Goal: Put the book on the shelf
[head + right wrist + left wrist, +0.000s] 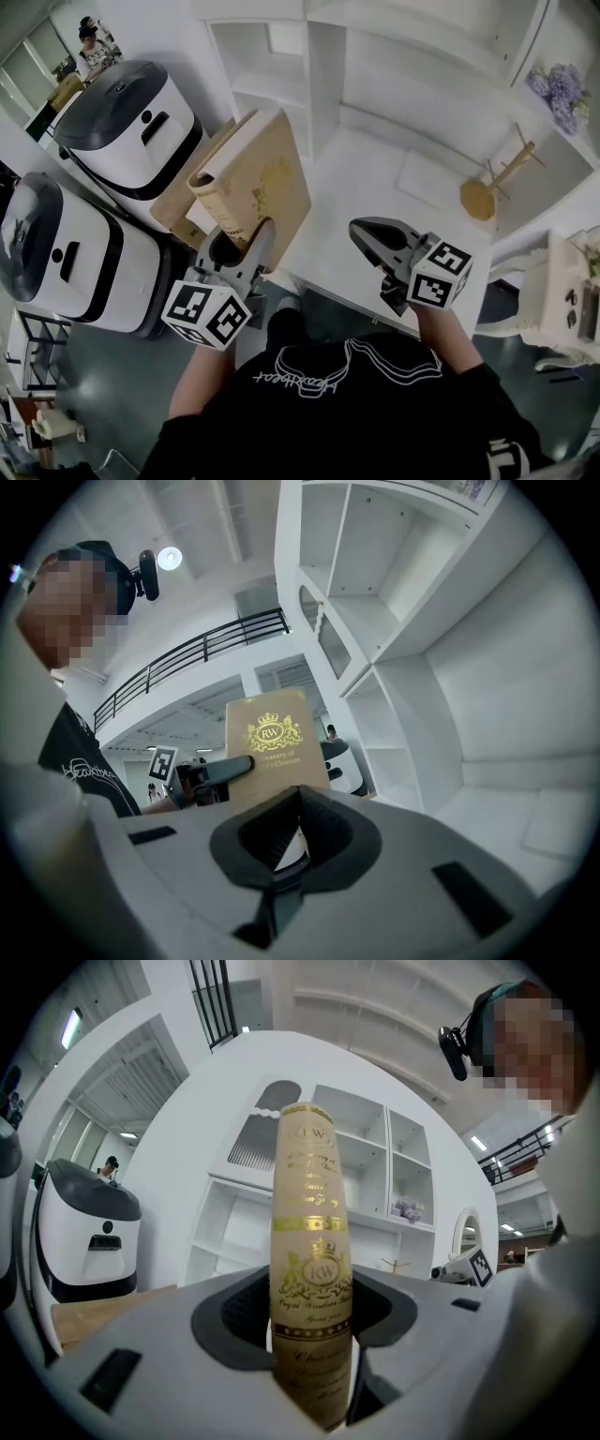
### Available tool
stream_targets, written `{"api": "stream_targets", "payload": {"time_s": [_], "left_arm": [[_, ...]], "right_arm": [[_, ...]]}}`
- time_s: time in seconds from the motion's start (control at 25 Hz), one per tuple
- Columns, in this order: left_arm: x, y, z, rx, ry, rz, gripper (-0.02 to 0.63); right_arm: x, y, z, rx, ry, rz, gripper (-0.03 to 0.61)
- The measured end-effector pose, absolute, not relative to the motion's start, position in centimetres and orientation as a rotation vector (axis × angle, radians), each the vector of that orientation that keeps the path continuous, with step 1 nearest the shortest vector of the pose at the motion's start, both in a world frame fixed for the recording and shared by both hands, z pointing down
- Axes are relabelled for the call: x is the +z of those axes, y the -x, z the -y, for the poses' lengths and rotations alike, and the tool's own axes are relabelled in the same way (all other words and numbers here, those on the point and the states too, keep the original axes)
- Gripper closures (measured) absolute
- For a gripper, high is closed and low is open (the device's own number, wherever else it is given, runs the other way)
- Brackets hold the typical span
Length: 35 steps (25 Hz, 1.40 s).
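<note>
Tan hardback book (261,178) with gold crest, gripped upright by left tool (242,242), right tool (363,229) closed, empty

Person: black short-sleeved T-shirt (375,431), white line-drawn print and script across chest, white mark on right sleeve. Black camera (146,572) on head strap. Left gripper (246,242), right gripper (364,230): grey moulded bodies, black jaw pads, dark slots on top. White cube (439,274), black square markers, at each rear.
</note>
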<state>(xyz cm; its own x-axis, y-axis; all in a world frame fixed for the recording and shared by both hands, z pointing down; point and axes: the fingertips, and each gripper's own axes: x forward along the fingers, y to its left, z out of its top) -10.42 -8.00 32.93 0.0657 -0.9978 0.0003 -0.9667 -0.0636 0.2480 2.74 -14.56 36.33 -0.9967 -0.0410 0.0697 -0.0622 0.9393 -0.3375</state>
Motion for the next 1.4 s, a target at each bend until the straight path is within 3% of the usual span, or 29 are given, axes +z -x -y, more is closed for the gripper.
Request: {"api": "stream_targets", "payload": {"time_s": [0.72,1.4], "left_arm": [[31.3,22.5,22.8,-0.265,-2.309,1.836,0.413],[32.4,25.6,32.3,-0.131,-2.422,1.873,0.412]], "right_arm": [[35.1,6.2,24.5,0.538,-0.429,3.021,0.572],[35.5,6.7,28.7,0.517,-0.719,2.968,0.572]]}}
